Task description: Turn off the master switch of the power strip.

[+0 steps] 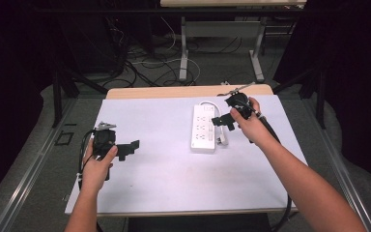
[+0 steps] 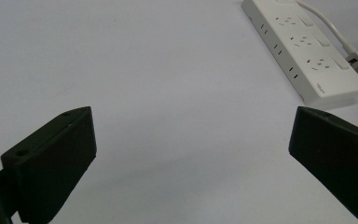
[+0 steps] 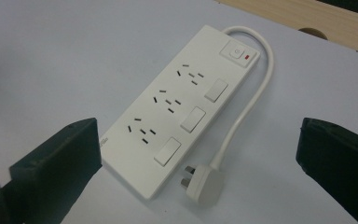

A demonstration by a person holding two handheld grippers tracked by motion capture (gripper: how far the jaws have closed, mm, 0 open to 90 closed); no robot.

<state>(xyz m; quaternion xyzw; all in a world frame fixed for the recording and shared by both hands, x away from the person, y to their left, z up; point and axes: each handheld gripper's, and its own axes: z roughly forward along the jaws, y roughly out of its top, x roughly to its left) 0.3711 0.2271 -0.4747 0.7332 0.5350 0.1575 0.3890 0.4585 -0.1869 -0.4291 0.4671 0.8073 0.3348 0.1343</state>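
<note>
High view is showing my left gripper (image 1: 134, 146) sitting nearest me, low over the white table (image 1: 149, 183), its jaws standing wide with nothing between them. My left hand (image 1: 96, 166) is wrapping the handle from below and my forearm is coming straight up from the near edge; that gripper is pointing across the table to my right, level with the surface. In the left gripper view the two black jaws are framing bare table, with the power strip (image 2: 303, 56) lying well apart, off toward the upper right.

Farther out, my right gripper (image 1: 222, 122) is hanging just over the right side of the power strip (image 1: 203, 128), and my right hand (image 1: 249, 123) is gripping its body while the forearm is slanting in from the lower right. Its jaws are spread wide and are clamping nothing. In the right gripper view they are standing either side of the strip's near end and its plug (image 3: 200, 183), which is lying loose on the table just beside the strip at the end of the white cord (image 3: 251, 93).

As I am judging it, the work around the plug is either barely started or just released: all three sockets are showing empty, and the plug is resting unplugged, so anything involving inserting it is remaining to be done.
</note>
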